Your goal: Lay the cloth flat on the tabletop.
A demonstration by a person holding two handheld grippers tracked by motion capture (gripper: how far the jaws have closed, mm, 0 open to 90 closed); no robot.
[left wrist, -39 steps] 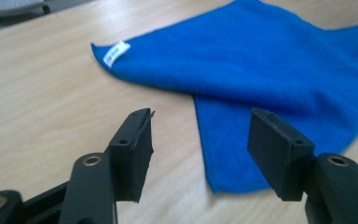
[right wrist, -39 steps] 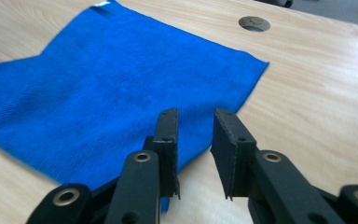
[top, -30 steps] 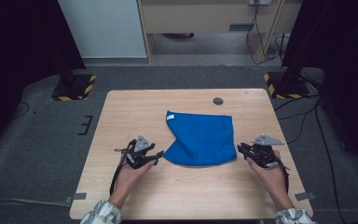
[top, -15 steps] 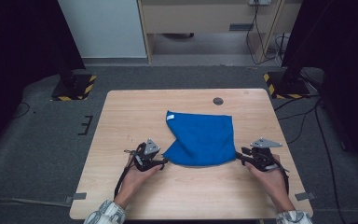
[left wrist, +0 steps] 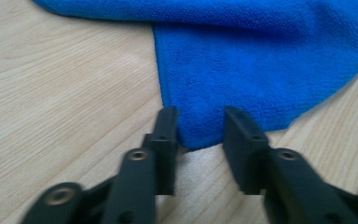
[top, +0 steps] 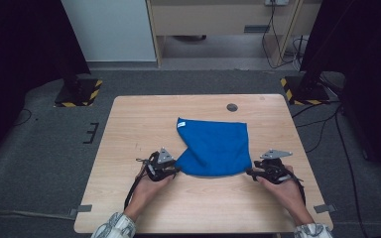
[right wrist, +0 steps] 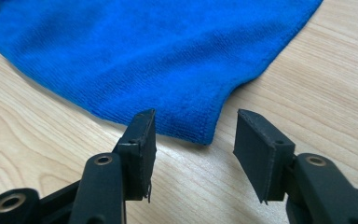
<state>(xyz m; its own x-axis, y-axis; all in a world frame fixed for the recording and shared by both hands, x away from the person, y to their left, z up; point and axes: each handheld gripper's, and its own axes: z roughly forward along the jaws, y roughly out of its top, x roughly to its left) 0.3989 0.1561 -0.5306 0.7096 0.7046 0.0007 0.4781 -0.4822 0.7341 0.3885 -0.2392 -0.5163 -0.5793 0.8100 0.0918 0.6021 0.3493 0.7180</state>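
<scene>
Black fingers (right wrist: 140,140), brass screws, grey plates, patterned sleeves (top: 111,228)

Lab workspace, wooden table (top: 129,129), hazard-striped stand bases (top: 79,92), floor cables (top: 322,129)

1. A blue cloth (top: 214,148) of nubby microfibre lies flat near the table's middle.
2. It is folded over, with a small white tag at its far left corner.
3. Its near edge curves.

The high view looks forward and down from above the person's side, taking in the whole bench (top: 144,124). Each gripper view sits low and close behind its own jaws, facing the blue cloth (top: 216,146), which all three views share.
</scene>
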